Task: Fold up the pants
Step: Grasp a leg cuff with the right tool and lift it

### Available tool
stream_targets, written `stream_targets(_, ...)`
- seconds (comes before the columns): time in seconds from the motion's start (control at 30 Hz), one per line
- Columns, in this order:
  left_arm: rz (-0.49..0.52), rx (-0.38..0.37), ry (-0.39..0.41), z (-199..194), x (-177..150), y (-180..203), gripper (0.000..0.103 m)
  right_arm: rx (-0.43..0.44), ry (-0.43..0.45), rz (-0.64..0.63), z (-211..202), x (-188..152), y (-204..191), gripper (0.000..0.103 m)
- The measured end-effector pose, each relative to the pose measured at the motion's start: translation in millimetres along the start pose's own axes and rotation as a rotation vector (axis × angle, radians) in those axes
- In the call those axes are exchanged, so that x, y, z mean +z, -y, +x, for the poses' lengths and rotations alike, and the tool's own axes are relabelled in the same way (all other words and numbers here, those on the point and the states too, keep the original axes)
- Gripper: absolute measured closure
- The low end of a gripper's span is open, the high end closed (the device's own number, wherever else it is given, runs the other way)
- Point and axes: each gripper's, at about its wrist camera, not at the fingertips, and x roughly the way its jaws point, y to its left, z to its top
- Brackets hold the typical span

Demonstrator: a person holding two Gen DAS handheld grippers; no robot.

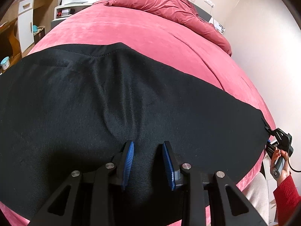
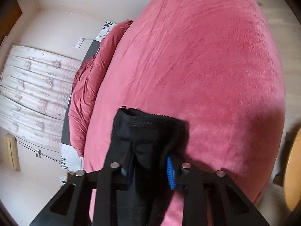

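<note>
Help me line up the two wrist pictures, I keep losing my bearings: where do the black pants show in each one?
Left wrist view: the black pants lie spread across the lower half, over the pink bedspread.
Right wrist view: only a bunched end of the pants shows, low centre, between the right gripper fingers.
Shared landmark: the crumpled red duvet at the bed's far end.

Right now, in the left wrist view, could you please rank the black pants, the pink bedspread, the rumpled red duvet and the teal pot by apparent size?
1. black pants, though nearest the camera
2. pink bedspread
3. rumpled red duvet
4. teal pot
</note>
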Motion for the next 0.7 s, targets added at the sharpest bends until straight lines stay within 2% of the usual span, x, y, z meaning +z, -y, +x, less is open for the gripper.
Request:
stream_targets(0.17, -0.02, -0.013, -0.014, -5, 5, -4, 0.071, 0.025, 0.009, -0.044, -20, -3, -35, 0.08)
stream_targets(0.33, -0.037, -0.021, 0.002, -17, 6, -14, 0.071, 0.047, 0.025, -0.155, -45, -15, -92, 0.081)
stream_targets(0.57, -0.057, -0.004, 0.05, -37, 2, -38, 0.071, 0.132, 0.041, -0.269, -78, -57, -166, 0.081)
stream_targets(0.7, -0.115, -0.002, 0.054, -47, -2, -58, 0.071, 0.167, 0.037, -0.35, -90, -90, -205, 0.081)
